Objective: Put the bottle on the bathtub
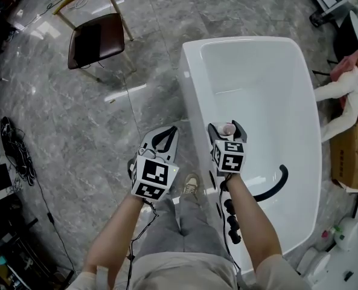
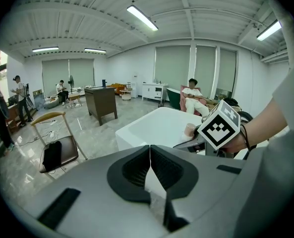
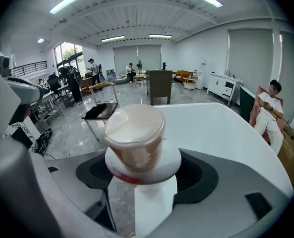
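Note:
My right gripper (image 1: 227,127) is shut on a white bottle (image 3: 139,148) with a pinkish-brown cap (image 1: 226,127). It holds the bottle upright over the near left rim of the white bathtub (image 1: 191,95). In the right gripper view the cap fills the middle and the bathtub (image 3: 221,128) spreads out beyond it. My left gripper (image 1: 165,139) is shut with nothing in it, over the grey floor just left of the tub. The left gripper view shows its jaws (image 2: 149,155) pressed together, with the right gripper's marker cube (image 2: 219,127) and the bottle cap (image 2: 189,130) to the right.
A wooden chair (image 1: 96,38) with a dark seat stands on the floor at the far left. A black curved faucet (image 1: 276,186) sits on the tub's near right rim. A cardboard box (image 1: 349,159) and white items lie right of the tub. Cables (image 1: 19,156) trail at left.

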Demonstrator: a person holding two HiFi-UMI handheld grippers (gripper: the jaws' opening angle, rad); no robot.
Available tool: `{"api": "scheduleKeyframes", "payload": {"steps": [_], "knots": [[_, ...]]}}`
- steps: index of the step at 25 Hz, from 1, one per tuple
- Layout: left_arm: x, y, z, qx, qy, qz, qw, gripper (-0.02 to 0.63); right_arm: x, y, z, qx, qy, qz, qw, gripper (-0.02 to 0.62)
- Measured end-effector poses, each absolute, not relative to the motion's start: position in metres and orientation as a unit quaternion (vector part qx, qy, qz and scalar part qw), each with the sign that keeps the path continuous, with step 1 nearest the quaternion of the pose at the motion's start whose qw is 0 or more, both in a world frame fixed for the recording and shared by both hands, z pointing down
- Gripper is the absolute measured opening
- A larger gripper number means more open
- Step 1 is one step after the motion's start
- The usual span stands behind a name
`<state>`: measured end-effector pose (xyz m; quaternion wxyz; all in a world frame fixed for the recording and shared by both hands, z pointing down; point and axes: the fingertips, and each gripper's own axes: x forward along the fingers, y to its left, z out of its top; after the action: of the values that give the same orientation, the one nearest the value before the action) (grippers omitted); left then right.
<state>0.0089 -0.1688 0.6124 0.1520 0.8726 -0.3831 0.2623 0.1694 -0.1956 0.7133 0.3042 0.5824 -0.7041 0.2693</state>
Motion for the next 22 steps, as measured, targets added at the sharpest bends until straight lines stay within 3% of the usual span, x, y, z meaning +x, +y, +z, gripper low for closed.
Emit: {"api": "scheduleKeyframes", "payload": {"steps": [10,19,22], "knots": [[-0.002,-0.161,0.590,0.870,-0.388,0.268,0.145,0.021,0.157,-0.202,0.667,0.596,-0.708,0.254,0.281,0.371],[-0.004,-0.167,0.521,0.880,-0.393,0.241,0.116,0.020,0.162,-0.193,0.584,0.596,-0.718,0.263,0.242,0.366],[-0.006,-0.169,0.487,0.885,-0.394,0.226,0.104,0.020,0.157,-0.187,0.549,0.591,-0.730,0.261,0.223,0.288]]}}
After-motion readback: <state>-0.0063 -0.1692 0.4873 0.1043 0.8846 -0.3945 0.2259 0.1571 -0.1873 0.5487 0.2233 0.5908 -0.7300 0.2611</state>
